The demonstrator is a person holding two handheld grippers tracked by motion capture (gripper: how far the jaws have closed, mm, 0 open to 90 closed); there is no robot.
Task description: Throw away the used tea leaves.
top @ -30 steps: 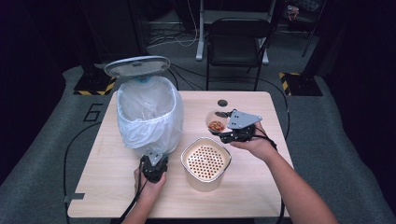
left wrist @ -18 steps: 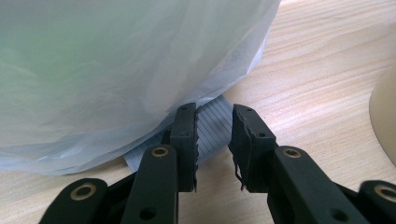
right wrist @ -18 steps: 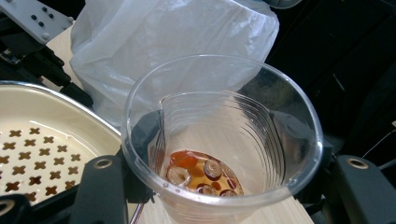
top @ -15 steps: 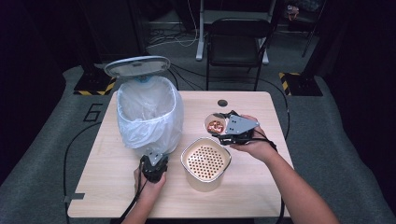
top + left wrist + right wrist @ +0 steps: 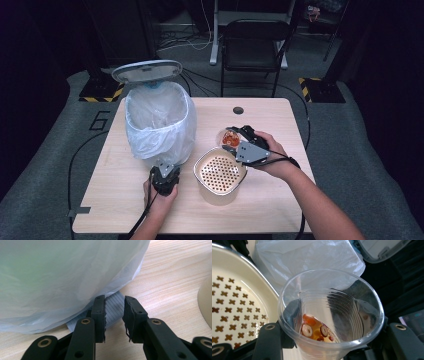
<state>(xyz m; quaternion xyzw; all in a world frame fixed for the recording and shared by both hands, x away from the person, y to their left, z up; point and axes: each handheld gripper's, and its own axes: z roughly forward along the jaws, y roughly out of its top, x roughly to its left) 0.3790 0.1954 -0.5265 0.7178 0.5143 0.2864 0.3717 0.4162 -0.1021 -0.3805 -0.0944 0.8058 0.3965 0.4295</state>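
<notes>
Right tongs (image 5: 235, 141) clamp a tilted clear cup (image 5: 329, 322) of fruit bits beside the perforated strainer pot (image 5: 220, 172); left tongs (image 5: 114, 315) pinch the bin's pedal (image 5: 113, 308).

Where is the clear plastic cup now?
In the high view, the clear plastic cup is held in the right tool, just above the perforated bowl, right of the bagged bin.

Clear ribbed plastic cup (image 5: 330, 317) tilting, holding amber liquid with round red-rimmed slices pooling at its low side; hanging just beside the cream perforated strainer bowl (image 5: 220, 175) sitting upright on the surface.
</notes>
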